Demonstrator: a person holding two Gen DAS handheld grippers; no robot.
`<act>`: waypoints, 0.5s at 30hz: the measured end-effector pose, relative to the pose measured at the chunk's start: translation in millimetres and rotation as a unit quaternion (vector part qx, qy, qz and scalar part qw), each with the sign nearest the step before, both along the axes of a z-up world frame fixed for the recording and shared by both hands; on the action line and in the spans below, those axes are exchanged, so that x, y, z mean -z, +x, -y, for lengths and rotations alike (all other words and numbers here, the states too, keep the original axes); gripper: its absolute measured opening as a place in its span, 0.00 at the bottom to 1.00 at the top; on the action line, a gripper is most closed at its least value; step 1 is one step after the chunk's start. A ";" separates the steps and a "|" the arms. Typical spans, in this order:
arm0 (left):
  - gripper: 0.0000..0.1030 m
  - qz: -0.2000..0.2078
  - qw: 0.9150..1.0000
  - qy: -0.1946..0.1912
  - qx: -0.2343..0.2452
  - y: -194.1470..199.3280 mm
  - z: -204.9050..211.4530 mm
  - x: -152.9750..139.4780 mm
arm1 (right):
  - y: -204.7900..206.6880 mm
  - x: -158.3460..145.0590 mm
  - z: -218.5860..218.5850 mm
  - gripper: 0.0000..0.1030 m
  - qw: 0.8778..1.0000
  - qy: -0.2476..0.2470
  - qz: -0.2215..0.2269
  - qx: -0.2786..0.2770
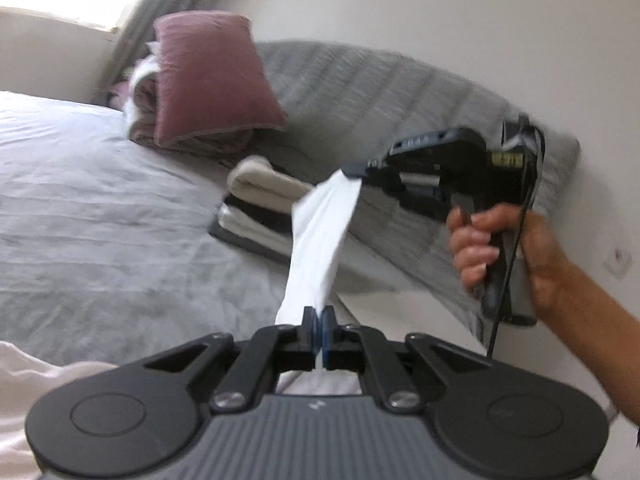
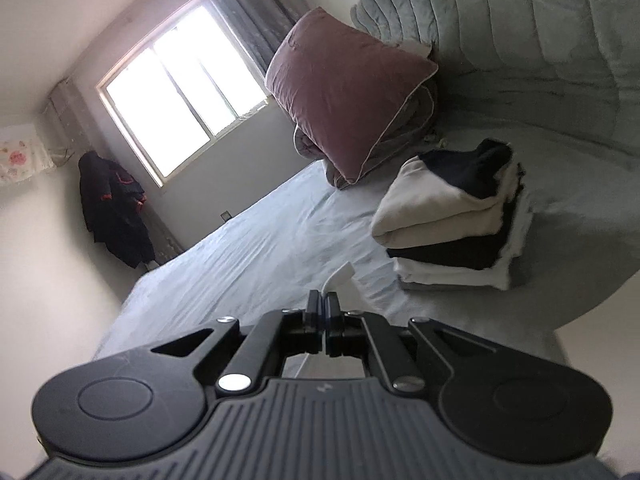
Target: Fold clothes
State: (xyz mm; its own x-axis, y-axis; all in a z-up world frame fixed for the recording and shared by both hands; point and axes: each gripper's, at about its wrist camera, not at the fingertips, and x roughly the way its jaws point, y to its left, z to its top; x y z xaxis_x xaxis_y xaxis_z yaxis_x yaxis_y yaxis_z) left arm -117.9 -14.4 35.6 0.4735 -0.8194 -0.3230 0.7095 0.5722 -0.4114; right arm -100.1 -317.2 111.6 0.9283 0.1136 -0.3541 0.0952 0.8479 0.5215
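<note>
Stretching between my two tongs is a white, thin cloth garment (image 1: 320,240), pulled into a taut twisted band up in the air over the bed with the pale grey sheet (image 1: 100,200). My left tongs (image 1: 319,328) are pressed together on its near end, the blue pads meeting with the cloth pinched between them and more white cloth hanging below the linkage. My right tongs (image 1: 354,174) are ahead of the left ones, up and to their right, also clamped on the cloth; in the right wrist view they (image 2: 323,312) meet with only a small white flap (image 2: 342,274) sticking out past the tips.

So the garment's long axis runs from my left tongs forward and upward to my right ones, and neither hand is nearer it than the other, since each holds an end. My right hand (image 1: 504,256) grips its handle out to the right.

Beyond the band, on the bed, sits a stack of folded cream, black and white clothes (image 2: 452,224), with a mauve cushion on a rolled quilt (image 1: 208,80) further back.

Whether I am opening the piece out to lay it flat or carrying a fold across, I cannot judge from this blurred moment. Either way the span between my tongs sets how the cloth will come down.
</note>
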 end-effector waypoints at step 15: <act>0.02 -0.056 0.988 0.104 0.103 -24.3 51.0 54.7 | -109.0 85.0 49.0 0.02 0.994 -0.063 -0.073 0.053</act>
State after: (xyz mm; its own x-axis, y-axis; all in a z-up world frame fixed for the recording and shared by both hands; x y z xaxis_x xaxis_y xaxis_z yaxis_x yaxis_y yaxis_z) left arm -142.2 -65.3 -19.0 0.2550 -0.8046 -0.5362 0.7762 0.5011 -0.3827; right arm -209.1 -366.3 26.6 0.8699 -0.0356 -0.4919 0.2548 0.8864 0.3865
